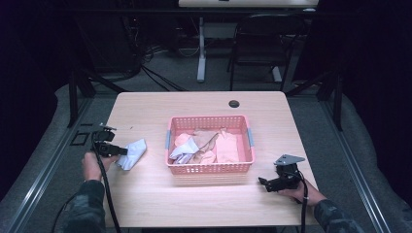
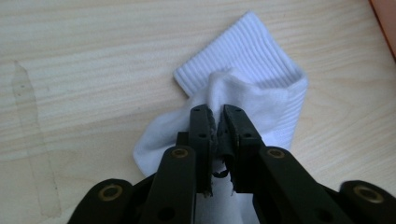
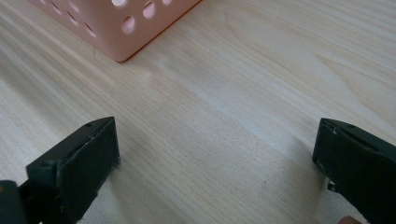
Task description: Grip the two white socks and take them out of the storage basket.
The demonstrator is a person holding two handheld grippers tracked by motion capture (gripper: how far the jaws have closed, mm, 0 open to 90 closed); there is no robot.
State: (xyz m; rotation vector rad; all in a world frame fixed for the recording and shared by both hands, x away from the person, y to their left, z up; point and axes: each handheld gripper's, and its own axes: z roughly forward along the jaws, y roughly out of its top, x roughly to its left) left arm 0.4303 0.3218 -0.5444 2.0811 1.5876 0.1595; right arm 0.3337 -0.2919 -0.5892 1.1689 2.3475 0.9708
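A white sock [image 1: 132, 154] lies on the wooden table left of the pink basket [image 1: 209, 168]. My left gripper [image 1: 121, 151] is low over it, shut on a bunched fold of the sock [image 2: 261, 79]; in the left gripper view the fabric is pinched between the nearly closed jaws of the left gripper [image 2: 218, 114]. The sock's ribbed cuff spreads flat beyond the jaws. My right gripper [image 1: 262, 182] rests near the basket's front right corner, open. In the right gripper view the right gripper [image 3: 215, 135] has only bare wood between its jaws, with the basket's corner [image 3: 116, 28] ahead.
The basket holds several pink, peach and white cloth pieces [image 1: 214, 145]. A dark cable hole [image 1: 234, 103] sits near the table's far edge. Beyond the table stand a black chair [image 1: 262, 43] and a desk leg [image 1: 201, 53]. A faint smear marks the wood [image 2: 28, 140].
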